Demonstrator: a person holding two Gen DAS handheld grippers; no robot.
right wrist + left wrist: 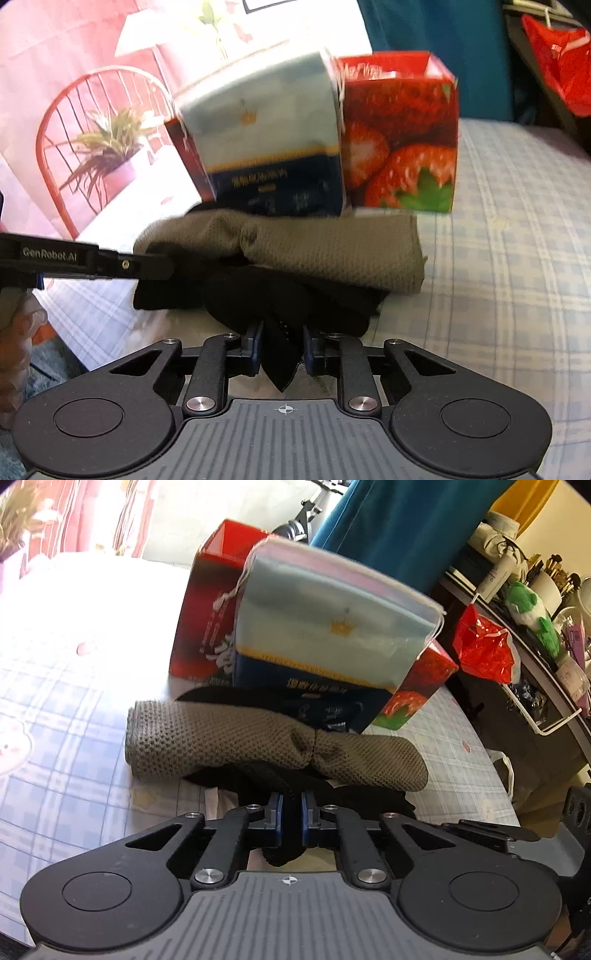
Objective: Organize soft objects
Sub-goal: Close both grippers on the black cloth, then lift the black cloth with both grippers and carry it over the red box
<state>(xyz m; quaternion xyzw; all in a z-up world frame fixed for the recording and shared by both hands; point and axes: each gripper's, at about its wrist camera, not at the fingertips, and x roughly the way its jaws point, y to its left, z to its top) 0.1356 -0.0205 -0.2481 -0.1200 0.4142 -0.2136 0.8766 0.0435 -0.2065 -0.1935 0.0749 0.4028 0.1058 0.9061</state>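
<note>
A grey-brown knitted cloth (221, 738) lies folded on the plaid sheet, partly over a black cloth (369, 801). In the left wrist view my left gripper (291, 812) is shut on a fold of the black cloth, its blue pads close together. In the right wrist view the black cloth (295, 295) bulges from under the knitted cloth (332, 254), and my right gripper (282, 343) is shut on a hanging corner of it. The left gripper's finger (155, 264) reaches in from the left, into the same cloth.
Just behind the cloths stand a blue paper bag (332, 627) and a red strawberry box (402, 147). The plaid sheet (498, 240) stretches to the right. A red plastic bag (484, 650) and a cluttered shelf (546, 686) lie beyond the bed's right edge.
</note>
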